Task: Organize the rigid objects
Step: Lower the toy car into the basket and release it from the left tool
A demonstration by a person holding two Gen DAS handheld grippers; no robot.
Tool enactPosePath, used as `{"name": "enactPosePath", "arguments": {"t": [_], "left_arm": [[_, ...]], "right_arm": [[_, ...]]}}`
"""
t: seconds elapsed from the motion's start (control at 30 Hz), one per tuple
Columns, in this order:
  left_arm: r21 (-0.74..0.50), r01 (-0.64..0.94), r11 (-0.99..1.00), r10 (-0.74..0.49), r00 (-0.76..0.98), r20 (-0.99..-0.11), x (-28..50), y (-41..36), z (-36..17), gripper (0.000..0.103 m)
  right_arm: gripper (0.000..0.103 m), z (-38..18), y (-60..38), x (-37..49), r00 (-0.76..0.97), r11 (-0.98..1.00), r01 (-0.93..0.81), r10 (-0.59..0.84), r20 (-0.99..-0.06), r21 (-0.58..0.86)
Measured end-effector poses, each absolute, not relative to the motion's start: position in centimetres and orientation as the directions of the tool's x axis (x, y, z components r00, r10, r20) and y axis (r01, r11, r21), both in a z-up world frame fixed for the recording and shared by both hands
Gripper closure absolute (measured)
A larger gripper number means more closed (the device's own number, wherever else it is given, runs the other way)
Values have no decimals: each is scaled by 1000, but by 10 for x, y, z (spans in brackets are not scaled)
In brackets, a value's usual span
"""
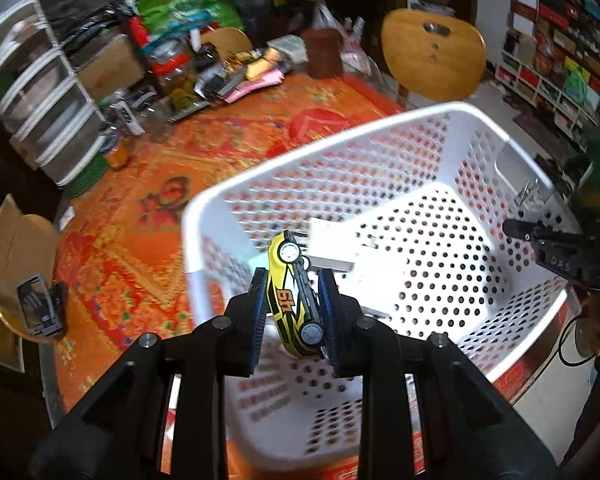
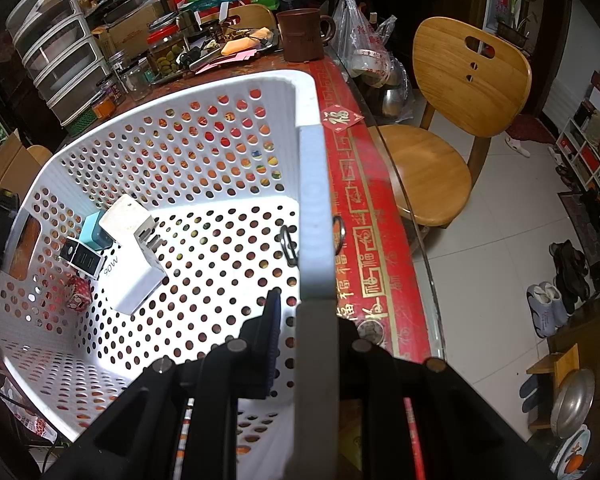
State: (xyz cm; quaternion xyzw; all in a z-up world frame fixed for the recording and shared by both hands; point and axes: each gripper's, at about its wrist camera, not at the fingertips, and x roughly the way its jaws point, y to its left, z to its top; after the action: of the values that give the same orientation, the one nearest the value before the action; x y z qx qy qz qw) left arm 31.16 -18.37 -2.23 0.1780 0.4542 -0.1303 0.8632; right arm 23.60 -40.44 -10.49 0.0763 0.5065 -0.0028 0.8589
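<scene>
My left gripper (image 1: 293,282) is shut on a yellow toy car (image 1: 290,304) with black stripes and orange numerals. It holds the car nose-up over the near left part of the white perforated basket (image 1: 340,132). In the right wrist view my right gripper (image 2: 312,304) is shut on the basket's right rim (image 2: 312,168), one pad (image 2: 274,320) inside the wall and the other hidden behind it. That right gripper (image 1: 556,256) also shows at the basket's far right edge in the left wrist view. Inside lie a white charger (image 2: 134,248), a teal block (image 2: 94,234), a black-and-white plug (image 2: 80,258) and a small red box (image 2: 78,292).
The basket stands on a table with an orange and red patterned cloth (image 1: 228,136). A brown mug (image 2: 300,34), jars (image 2: 166,54) and other clutter crowd the table's back. Plastic drawers (image 1: 40,92) stand at the left. A wooden chair (image 2: 452,120) stands beside the table edge on the right.
</scene>
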Motion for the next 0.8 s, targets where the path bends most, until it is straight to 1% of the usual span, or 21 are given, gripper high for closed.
{"name": "enactPosePath", "arguments": {"t": [0.13, 0.27, 0.63, 0.8], "left_arm": [[200, 411, 890, -40, 506, -862, 323, -203, -50, 80], [209, 432, 877, -30, 484, -874, 325, -215, -69, 80], [238, 463, 854, 10, 442, -897, 329, -239, -90, 80], [242, 471, 848, 10, 442, -897, 330, -242, -89, 80]], "right_arm": [[87, -105, -404, 236, 487, 988, 82, 72, -870, 128], [87, -105, -404, 236, 487, 988, 81, 73, -870, 129], [87, -106, -403, 236, 488, 988, 77, 78, -869, 132], [87, -105, -403, 236, 489, 988, 74, 81, -868, 133]]}}
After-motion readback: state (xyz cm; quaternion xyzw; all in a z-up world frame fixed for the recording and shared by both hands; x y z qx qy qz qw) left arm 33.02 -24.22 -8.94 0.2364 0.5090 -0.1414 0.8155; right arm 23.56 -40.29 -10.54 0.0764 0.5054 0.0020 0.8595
